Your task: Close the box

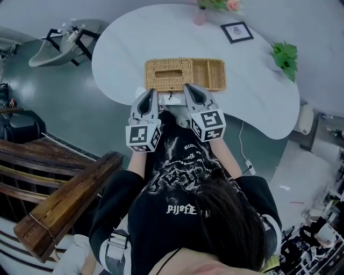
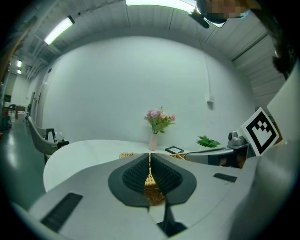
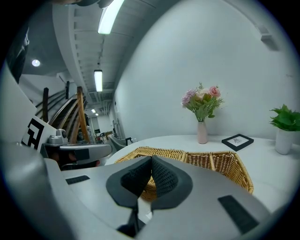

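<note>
Box (image 1: pixel 185 74), woven wicker, long and low: lying on the table near its front edge. Left part covered by a woven top with a slot, right part split into open compartments. Possibly seated flat, that top, though not clear from above.

Table (image 1: pixel 258 91), white, rounded and kidney-shaped: bearing the box, a plant, a frame and a vase.

Wooden rail (image 1: pixel 64 198), dark brown, slanting across the lower left of the head view, on the floor side and well apart from the table.

Chair (image 1: pixel 59 48), grey shell on dark legs, off the table's left end.

Left gripper (image 1: pixel 152 92) (image 2: pixel 150 159), grey with a marker cube at the rear: jaws clenched together, dark pads meeting at the tips, nothing between them. Tips just beside the near edge of the box, under its covered part.

Right gripper (image 1: pixel 188 87) (image 3: pixel 151 161), same build, alongside the left: jaws pressed together on nothing. Box visible past the pads.

Potted plant (image 1: pixel 285 56) (image 3: pixel 285 126), green, at the table's right edge.

Picture frame (image 1: pixel 237 31) (image 3: pixel 237 141), black, lying flat beyond the box.

Vase (image 1: pixel 200 15) (image 2: pixel 153 140) (image 3: pixel 202 132), slim, upright, holding pink flowers, at the far edge.
</note>
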